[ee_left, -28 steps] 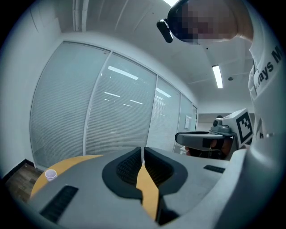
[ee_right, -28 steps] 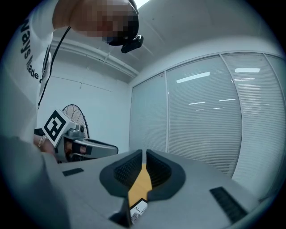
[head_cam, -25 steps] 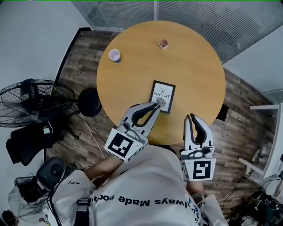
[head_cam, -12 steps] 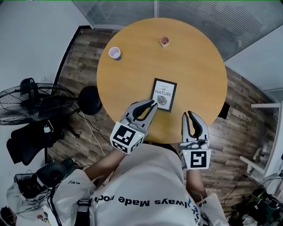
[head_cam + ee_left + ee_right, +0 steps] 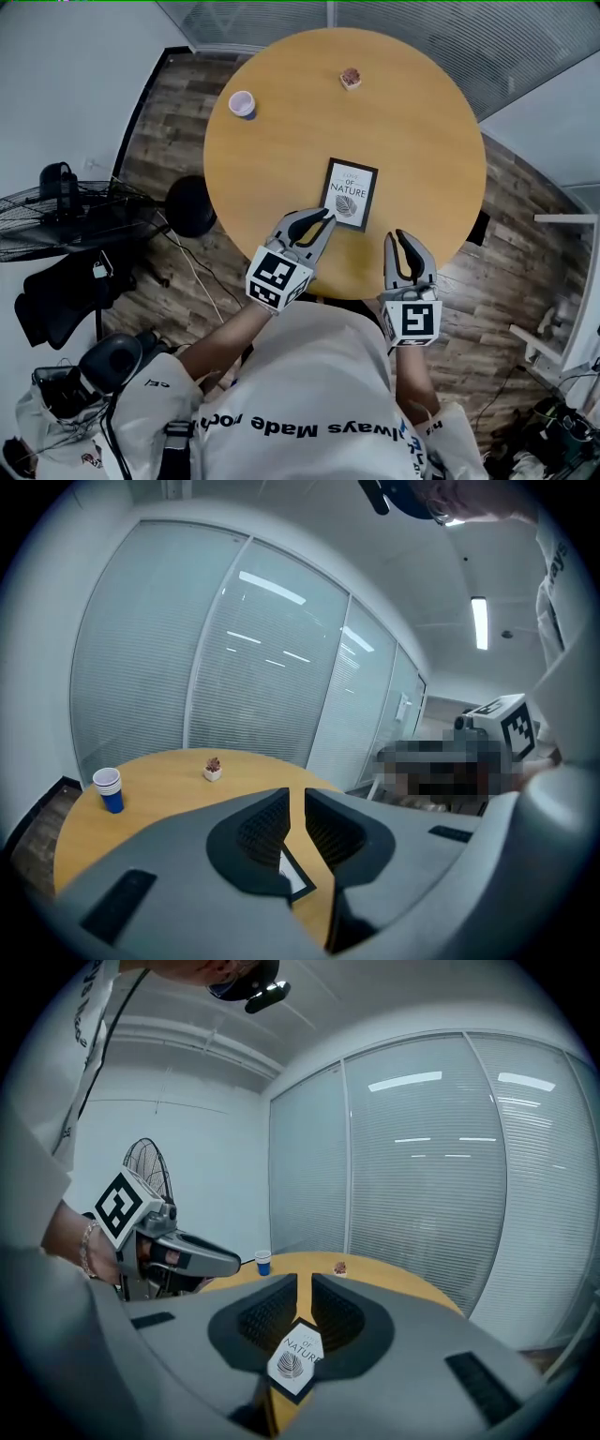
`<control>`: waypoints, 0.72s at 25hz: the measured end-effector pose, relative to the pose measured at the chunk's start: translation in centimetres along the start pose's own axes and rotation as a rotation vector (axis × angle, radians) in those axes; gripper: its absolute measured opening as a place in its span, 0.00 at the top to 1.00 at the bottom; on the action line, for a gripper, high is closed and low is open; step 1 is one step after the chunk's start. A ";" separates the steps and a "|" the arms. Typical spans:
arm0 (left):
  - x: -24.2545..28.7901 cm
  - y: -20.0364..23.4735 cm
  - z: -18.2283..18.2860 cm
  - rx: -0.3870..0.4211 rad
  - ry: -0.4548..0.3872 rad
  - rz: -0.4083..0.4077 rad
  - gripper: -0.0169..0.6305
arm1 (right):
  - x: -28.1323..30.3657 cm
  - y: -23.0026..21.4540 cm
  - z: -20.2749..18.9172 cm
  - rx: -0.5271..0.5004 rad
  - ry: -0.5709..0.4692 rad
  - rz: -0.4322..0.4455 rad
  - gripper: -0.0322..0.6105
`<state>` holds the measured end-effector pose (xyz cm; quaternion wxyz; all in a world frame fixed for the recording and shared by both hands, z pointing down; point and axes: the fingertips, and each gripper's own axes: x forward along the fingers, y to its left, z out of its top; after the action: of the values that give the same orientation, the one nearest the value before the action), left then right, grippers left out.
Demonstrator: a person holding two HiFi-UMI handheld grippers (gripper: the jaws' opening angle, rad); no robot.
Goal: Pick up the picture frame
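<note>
Not grasped yet: picture frame (image 5: 350, 193) lies flat on the round surface (image 5: 281, 112). Left tongs (image 5: 327, 217) closed, empty, tips just beside the frame's near corner. Right tongs (image 5: 401, 235) closed, empty, over the surface edge. Grasp and lift left to do.

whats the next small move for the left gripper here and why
Probably open the left gripper and ease it down over the near edge of the picture frame. Its jaws look shut with nothing between them, tips close by the frame's near left corner, and the frame lies flat on the table, not yet gripped.
</note>
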<state>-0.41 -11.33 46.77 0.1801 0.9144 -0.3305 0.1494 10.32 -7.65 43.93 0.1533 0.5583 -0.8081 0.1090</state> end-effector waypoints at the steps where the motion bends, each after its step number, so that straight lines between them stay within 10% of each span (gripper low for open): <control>1: 0.2 0.2 -0.5 -0.001 0.010 0.001 0.93 | 0.3 0.0 -0.4 0.002 0.007 0.000 0.87; 18: 2.9 2.7 -7.1 -0.036 0.118 0.023 0.93 | 3.5 -0.4 -7.6 0.027 0.129 0.015 0.87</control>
<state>-1.20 -11.83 54.83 0.2141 0.8967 -0.3323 0.1993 10.51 -8.25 52.31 0.1967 0.5462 -0.7990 0.1567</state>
